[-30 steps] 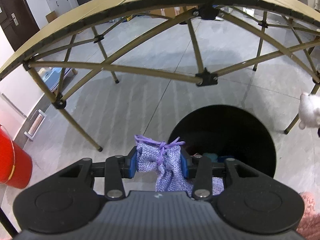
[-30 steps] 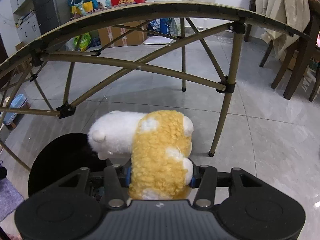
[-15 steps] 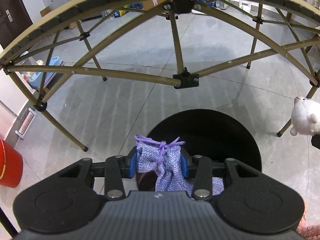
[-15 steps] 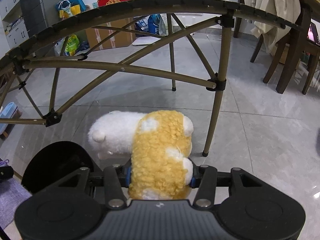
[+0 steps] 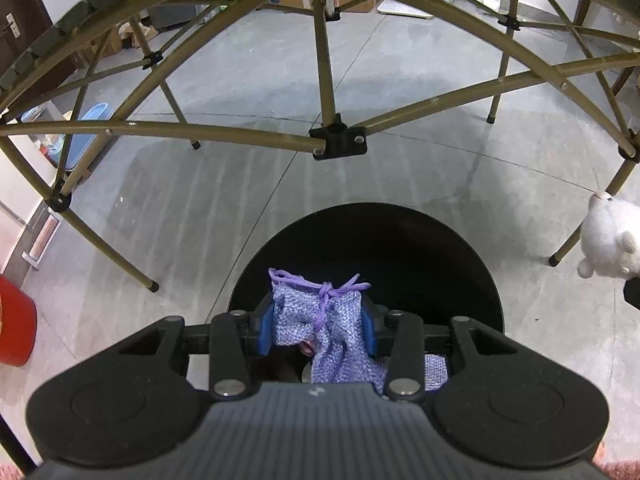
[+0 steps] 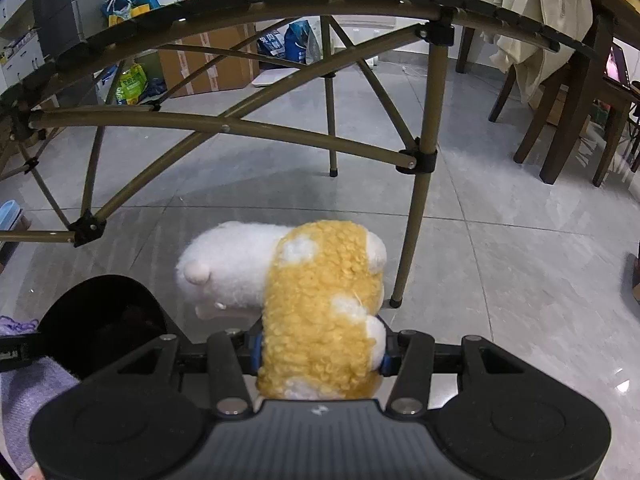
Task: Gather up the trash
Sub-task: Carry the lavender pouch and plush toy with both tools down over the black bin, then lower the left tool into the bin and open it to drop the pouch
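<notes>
2 tongs loaded, left tongs point(image 5: 318, 330) pinching purple pouch point(image 5: 320, 320) drawstring-forward, right tongs point(image 6: 320, 354) plush point(image 6: 304, 280) head-left

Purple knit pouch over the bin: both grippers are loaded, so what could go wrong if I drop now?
1. The purple knit pouch sits over the near rim of the black bin; released there, it may catch on the edge or land outside.
2. The plush toy in the right gripper is beside the bin, not above it.
3. The folding table frame is close overhead; lifting could strike it.
</notes>
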